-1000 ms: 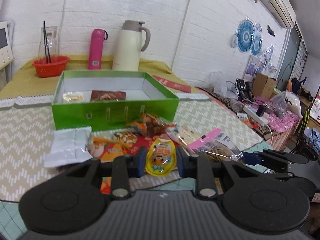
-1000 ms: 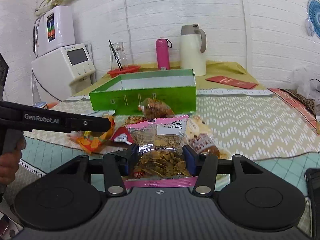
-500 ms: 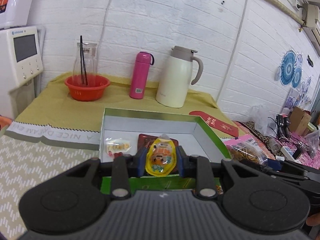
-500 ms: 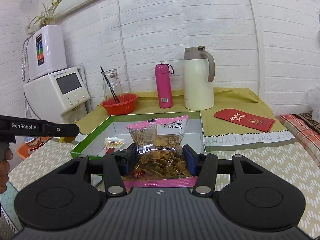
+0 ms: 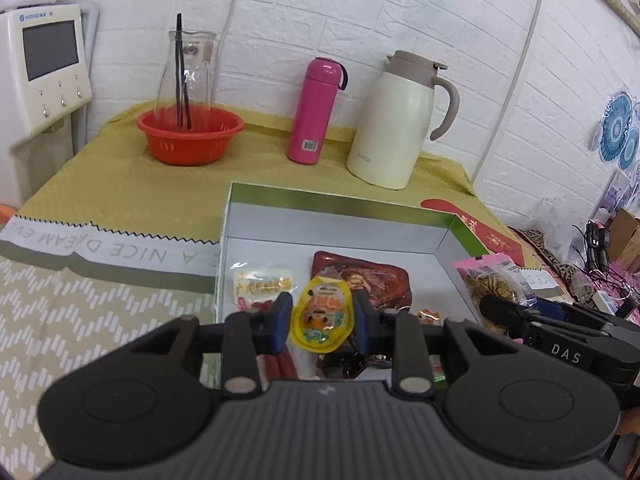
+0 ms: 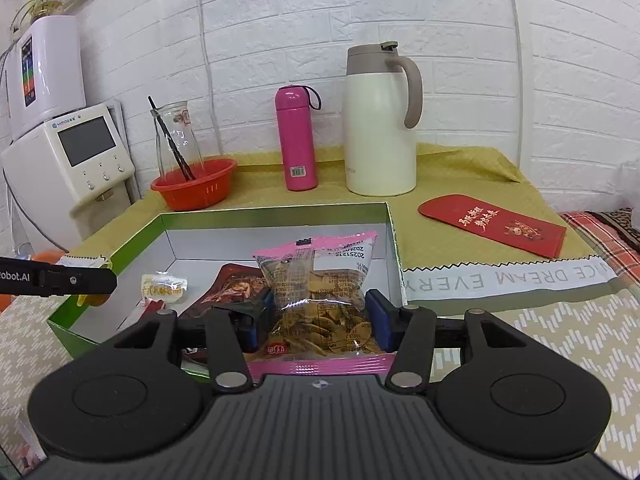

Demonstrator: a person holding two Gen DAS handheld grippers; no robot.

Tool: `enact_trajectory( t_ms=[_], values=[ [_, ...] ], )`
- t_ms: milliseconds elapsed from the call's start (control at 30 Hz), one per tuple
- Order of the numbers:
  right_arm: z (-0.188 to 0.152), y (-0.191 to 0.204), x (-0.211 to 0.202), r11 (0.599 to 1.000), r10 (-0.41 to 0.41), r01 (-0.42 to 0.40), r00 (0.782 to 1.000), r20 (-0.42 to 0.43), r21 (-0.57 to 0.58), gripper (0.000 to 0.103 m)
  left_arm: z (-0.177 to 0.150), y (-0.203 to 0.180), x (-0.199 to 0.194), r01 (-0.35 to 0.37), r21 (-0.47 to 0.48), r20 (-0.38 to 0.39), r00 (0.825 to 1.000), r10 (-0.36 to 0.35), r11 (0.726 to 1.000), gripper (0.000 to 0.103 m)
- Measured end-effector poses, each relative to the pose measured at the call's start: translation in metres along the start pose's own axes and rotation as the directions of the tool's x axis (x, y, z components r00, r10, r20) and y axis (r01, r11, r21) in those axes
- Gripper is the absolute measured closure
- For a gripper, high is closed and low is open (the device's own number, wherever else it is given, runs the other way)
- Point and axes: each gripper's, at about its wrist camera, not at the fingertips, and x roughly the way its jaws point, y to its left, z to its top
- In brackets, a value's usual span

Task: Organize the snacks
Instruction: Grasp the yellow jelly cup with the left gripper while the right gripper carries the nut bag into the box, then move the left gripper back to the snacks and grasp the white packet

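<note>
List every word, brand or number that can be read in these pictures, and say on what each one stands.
"A NICE DREAM EVE": white band of the tablecloth.
"SUPOR": cream thermal jug.
"VIMOO", partly blurred: white countertop appliance.
"DAS": black right gripper.
"obot.AI", cut off: black left gripper.
"20251213", upside down: pink-edged clear bag of chips.
Red envelope: gold characters, unreadable.
Yellow snack pouch: print too small.

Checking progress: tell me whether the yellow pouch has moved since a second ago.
Yes. The yellow pouch, gripped in the left gripper, was carried from the table in front of the green box forward, over its near wall; it now hangs above the box's inside.
</note>
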Motion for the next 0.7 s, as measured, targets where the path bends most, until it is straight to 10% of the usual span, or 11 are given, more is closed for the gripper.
enact_trajectory(
  t_ms=[67, 167, 367, 700],
  values=[
    [-0.002, 0.001, 0.006, 1.000, -0.003, 0.003, 1.000, -0.007, -0.018, 0.016, 0.000, 0.001, 0.003, 0.007, -0.004, 0.003, 1.000, -0.007, 1.000, 0.070],
    [-0.006, 0.006, 0.006, 0.998, 0.009, -0.009, 1.000, -0.001, -0.064, 0.003, -0.003, 0.002, -0.002, 0.000, -0.037, 0.075, 0.997, 0.003, 0.999, 0.030],
    [-0.006, 0.011, -0.012, 0.991, -0.012, 0.022, 0.997, 0.070, -0.133, 0.000, -0.003, 0.000, -0.010, -0.062, -0.063, 0.107, 0.992, 0.068, 0.996, 0.009],
    [0.002, 0.018, -0.058, 0.997, 0.008, -0.001, 0.996, 0.089, -0.079, 0.000, -0.007, -0.012, -0.060, -0.044, -0.012, 0.152, 0.987, 0.046, 0.999, 0.009]
  ],
)
